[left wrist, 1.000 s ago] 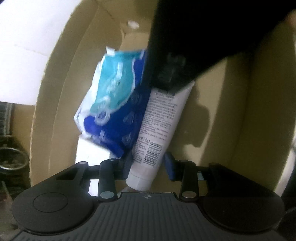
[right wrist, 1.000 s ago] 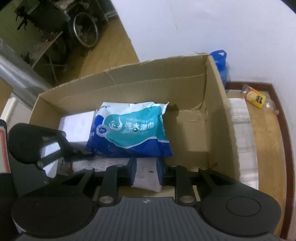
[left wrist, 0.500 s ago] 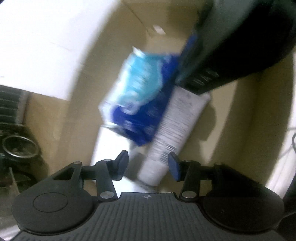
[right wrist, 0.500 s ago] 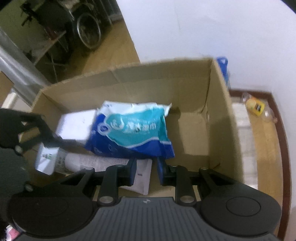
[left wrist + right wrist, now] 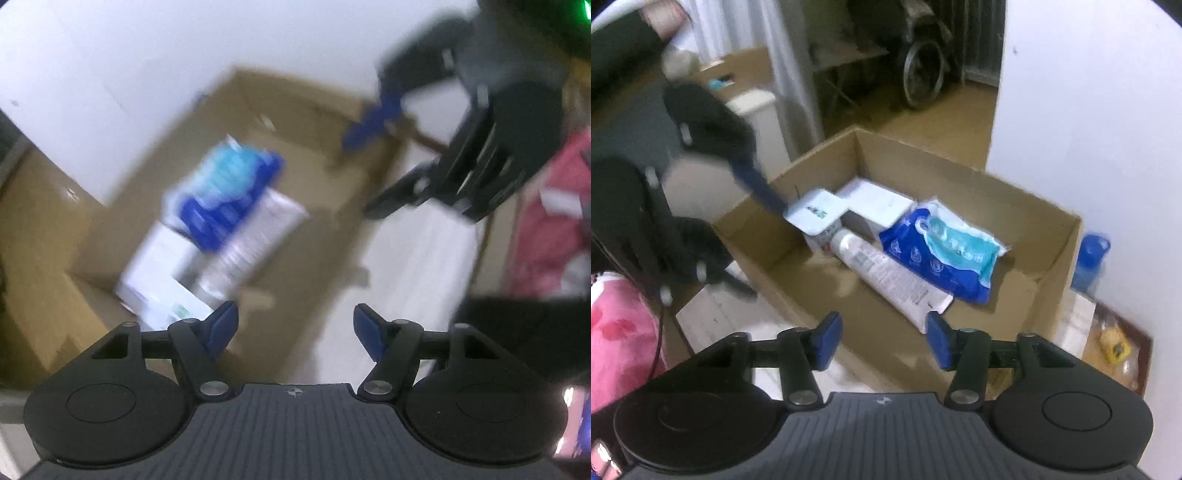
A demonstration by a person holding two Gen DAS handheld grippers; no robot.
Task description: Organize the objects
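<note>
Far left, right wrist view: pink cloth (image 5: 617, 332) fills the near-left corner, blurred.
Left gripper (image 5: 293, 330): jaws spread wide, blue pads (image 5: 221, 326) well apart, nothing between them; it hangs above the near rim of the box. Seen from the right wrist view it is a dark blur at left (image 5: 701, 177), one blue finger reaching toward the box's left end.
Cardboard box (image 5: 1052, 280): open-topped, standing against a white wall (image 5: 1089, 110); all the task's items lie inside it.
Small white carton (image 5: 816, 210): at the box's left end, green print on top, resting on other items.
White box (image 5: 879, 203): just right of and behind the carton, touching it.
White tube (image 5: 886, 273): lies diagonally on the box floor, cap toward the left end, flat crimped end toward the near right.
Wet-wipes pack (image 5: 945, 254): blue and teal, lies right of the tube, its edge overlapping it.
Right gripper (image 5: 882, 341): jaws wide apart, holding nothing, poised over the near wall of the box; in the left wrist view it appears as a dark blur at upper right (image 5: 480, 147).
Blue bottle (image 5: 1089, 258): outside the box, beyond its right wall, against the wall.
Yellow-labelled packet (image 5: 1113, 343): far right, on a wooden surface.
</note>
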